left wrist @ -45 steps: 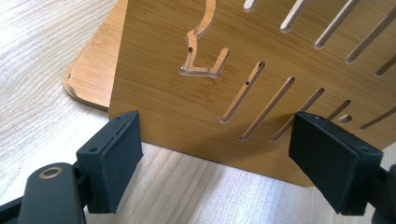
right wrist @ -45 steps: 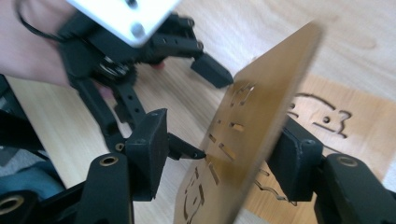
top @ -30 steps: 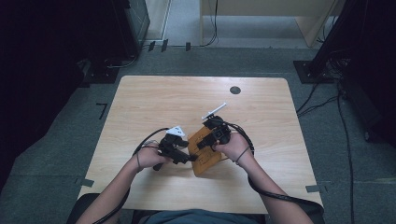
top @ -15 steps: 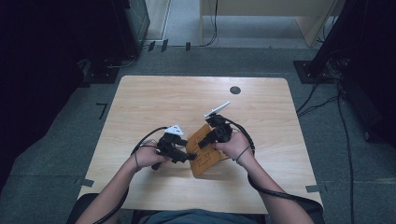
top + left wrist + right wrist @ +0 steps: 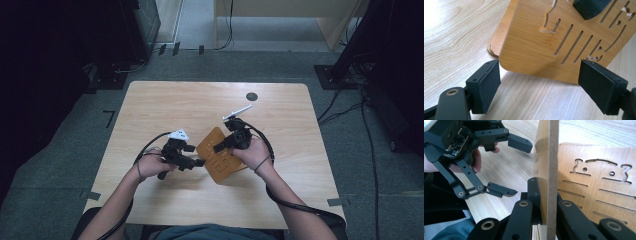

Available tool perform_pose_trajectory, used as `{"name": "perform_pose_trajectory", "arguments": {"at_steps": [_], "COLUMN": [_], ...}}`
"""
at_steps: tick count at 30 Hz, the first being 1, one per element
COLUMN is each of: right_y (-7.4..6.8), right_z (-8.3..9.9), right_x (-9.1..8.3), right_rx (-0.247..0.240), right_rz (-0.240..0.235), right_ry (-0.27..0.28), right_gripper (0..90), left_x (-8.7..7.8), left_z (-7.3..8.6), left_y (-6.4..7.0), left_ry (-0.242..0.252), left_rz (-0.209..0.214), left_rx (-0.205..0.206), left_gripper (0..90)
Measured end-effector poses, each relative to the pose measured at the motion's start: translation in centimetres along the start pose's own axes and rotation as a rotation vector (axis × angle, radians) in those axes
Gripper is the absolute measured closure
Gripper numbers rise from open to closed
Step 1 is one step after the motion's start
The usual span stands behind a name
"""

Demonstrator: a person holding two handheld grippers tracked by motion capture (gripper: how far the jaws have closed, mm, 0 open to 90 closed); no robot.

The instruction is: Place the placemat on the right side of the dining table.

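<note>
left hand-held gripper (image 5: 199, 162): jaws spread | right hand-held gripper (image 5: 218, 148): jaws clamped

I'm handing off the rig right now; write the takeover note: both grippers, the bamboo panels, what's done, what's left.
Right gripper: shut on the upright bamboo panel, clamping its edge.
Left gripper: open, jaws either side of that panel's lower corner, not touching it.
Second slotted panel: lying flat on the table, under the raised one.
Done: one panel lifted on edge.
Left: probably close the left gripper on the corner, then go on handling the raised panel; the goal beyond that isn't clear from here.
</note>
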State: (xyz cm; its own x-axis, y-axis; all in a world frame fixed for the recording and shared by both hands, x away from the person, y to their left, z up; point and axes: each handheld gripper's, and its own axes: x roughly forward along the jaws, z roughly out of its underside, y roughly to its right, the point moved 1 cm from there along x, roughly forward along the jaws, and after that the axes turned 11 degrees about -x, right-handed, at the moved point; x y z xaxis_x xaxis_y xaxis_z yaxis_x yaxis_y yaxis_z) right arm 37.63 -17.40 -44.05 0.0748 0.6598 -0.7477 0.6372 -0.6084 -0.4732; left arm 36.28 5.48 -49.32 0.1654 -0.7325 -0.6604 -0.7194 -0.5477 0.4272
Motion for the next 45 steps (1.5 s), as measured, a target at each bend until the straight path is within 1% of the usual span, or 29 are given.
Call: {"name": "perform_pose_trajectory", "arguments": {"at_steps": [4,6,7,9,12,21,25,27,29,30,31,33,34,37,45], "right_y": [0.3,0.5,0.6,0.8,1.2,1.9,1.9,1.7,1.3,1.1,1.0,0.6,0.5,0.0,-0.2], "right_z": [-0.1,-0.1,-0.1,-0.1,0.0,0.0,0.0,-0.1,-0.2,-0.3,-0.3,-0.4,-0.4,-0.5,-0.4], "right_x": [-0.6,-0.9,-1.1,-1.4,-1.8,-2.7,-3.2,-3.5,-3.9,-4.0,-4.1,-4.5,-4.6,-4.9,-4.9], "right_rx": [0.018,0.019,0.019,0.024,0.037,0.052,0.041,0.029,-0.004,-0.010,-0.028,-0.037,-0.050,-0.088,-0.125], "right_rz": [-0.009,-0.001,0.009,0.016,0.024,0.039,0.067,0.089,0.140,0.155,0.174,0.194,0.211,0.280,0.362], "right_ry": [0.018,0.025,0.031,0.029,0.044,0.068,0.081,0.083,0.090,0.091,0.092,0.097,0.101,0.099,0.077], "right_gripper": [87.6,87.5,87.6,87.6,87.6,87.5,87.6,87.6,87.5,87.5,87.5,87.5,87.5,87.5,87.5], "left_x": [0.0,0.1,0.2,0.5,0.8,1.0,1.1,1.1,1.1,1.1,1.1,1.1,1.1,1.1,1.0], "left_z": [0.0,0.0,0.1,0.3,0.4,0.3,0.3,0.3,0.3,0.3,0.3,0.3,0.3,0.3,0.3], "left_y": [0.0,0.0,0.1,0.1,0.2,-0.2,-0.3,-0.4,-0.4,-0.4,-0.4,-0.4,-0.5,-0.5,-0.7], "left_ry": [0.004,0.003,-0.002,-0.019,-0.031,-0.023,-0.018,-0.016,-0.013,-0.013,-0.014,-0.015,-0.014,-0.013,-0.012], "left_rz": [0.002,-0.002,-0.005,-0.010,-0.020,-0.053,-0.062,-0.066,-0.069,-0.071,-0.073,-0.077,-0.078,-0.080,-0.092], "left_rx": [0.000,-0.006,-0.003,0.015,0.028,0.034,0.030,0.030,0.029,0.030,0.031,0.030,0.030,0.030,0.029], "left_gripper": [17.0,17.0,17.0,17.0,17.0,17.0,17.0,17.0,17.0,17.0,17.0,17.0,17.0,16.9,16.9]}}
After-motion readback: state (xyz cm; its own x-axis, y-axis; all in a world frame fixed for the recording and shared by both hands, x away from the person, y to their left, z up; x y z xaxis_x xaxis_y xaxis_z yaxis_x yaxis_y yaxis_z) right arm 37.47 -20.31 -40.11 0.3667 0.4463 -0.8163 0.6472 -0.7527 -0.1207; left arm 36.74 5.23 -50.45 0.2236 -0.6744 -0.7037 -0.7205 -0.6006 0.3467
